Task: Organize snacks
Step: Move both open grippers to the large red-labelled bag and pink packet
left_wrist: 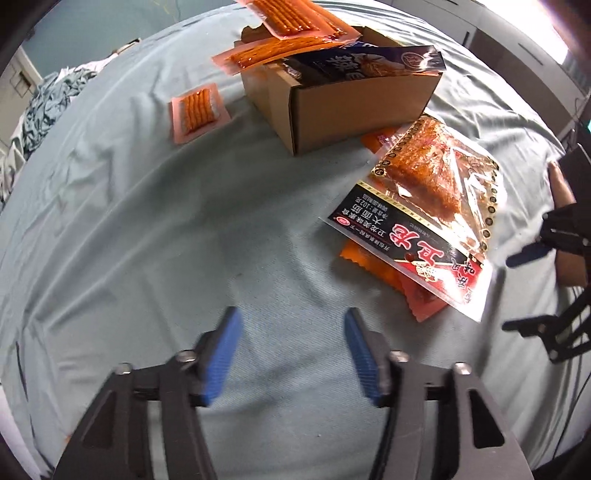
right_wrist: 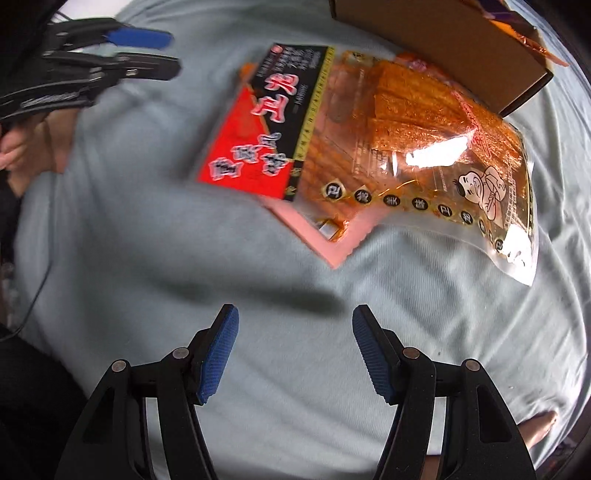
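While both the left gripper (left_wrist: 291, 352) and right gripper (right_wrist: 295, 352) hang open and empty above the bed (left_wrist: 129, 221), the big pouch (right_wrist: 388, 147) lies on smaller packets beside the overfull box (left_wrist: 354, 107); a careless pinch could snag sheet or topple its leaning packs.

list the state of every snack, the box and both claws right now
left claw: open, empty
right claw: open, empty
cardboard box: open, packets sticking out of the top
big spicy strip bag: sealed, lying on the bedsheet over flat orange packets
small orange packet: sealed, flat on the sheet, apart from the box
long stick packets: resting over the box top
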The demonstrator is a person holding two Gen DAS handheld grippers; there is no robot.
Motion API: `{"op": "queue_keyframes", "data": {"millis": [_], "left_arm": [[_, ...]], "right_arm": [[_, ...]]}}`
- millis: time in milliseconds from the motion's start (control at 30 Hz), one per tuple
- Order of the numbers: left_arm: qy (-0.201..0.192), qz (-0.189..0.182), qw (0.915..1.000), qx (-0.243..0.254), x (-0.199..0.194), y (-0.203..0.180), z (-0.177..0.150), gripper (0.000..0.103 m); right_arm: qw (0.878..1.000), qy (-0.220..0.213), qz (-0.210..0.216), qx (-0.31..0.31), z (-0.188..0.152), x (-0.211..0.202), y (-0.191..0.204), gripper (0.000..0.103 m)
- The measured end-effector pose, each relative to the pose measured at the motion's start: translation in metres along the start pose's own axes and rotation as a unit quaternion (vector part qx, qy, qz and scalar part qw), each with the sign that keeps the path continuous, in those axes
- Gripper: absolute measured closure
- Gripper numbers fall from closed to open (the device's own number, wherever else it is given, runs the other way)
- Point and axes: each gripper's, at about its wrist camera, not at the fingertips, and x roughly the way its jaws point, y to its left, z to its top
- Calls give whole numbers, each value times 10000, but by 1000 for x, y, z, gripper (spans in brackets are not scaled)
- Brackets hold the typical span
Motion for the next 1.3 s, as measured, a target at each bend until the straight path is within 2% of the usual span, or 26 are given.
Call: {"op": "queue_keyframes", "data": {"millis": [100,133,200,267,333,467,567,633,733,900,1033,1200,1300], "left_arm": [[63,-36,10000,-26,3,1,1,39],[81,-38,10000,-43,4,1,2,39],[127,-33,9999,-92,6,3,2,39],[198,-13,9997,-147,8,4,1,39],[255,-37,9995,-204,10,7,0,39],[212,-27,9996,-180,8,10,-3,39],[200,-14,9997,-110,9,10,-3,38],[268,-31,9995,-157,11,9,-4,37],[384,-140,9987,-304,14,10,-6,37],[387,-47,9992,-100,12,7,-15,37],[469,-71,9987,-187,14,6,-16,37],[508,-105,9984,-202,15,13,-22,37],[494,-81,9987,-129,14,10,-24,37]], "right_arm": [[9966,-370,-728,-39,14,-4,1,40],[9958,-491,-774,16,21,-8,-1,40],[9963,-578,-577,261,32,-12,-10,40],[9970,-466,-218,576,41,-7,-21,40],[9958,-440,-228,772,47,-4,-29,40],[9839,-890,-147,1543,55,-21,-54,40],[9773,-969,132,1878,59,-28,-72,40],[9807,-808,130,1777,63,-24,-74,40],[9939,-70,137,1091,71,-3,-66,40],[9999,86,-59,88,72,5,-38,40],[9982,-63,-434,-420,76,6,-22,37],[9969,-362,-627,-292,96,4,-13,32],[9930,-487,-857,-656,103,4,0,30]]}}
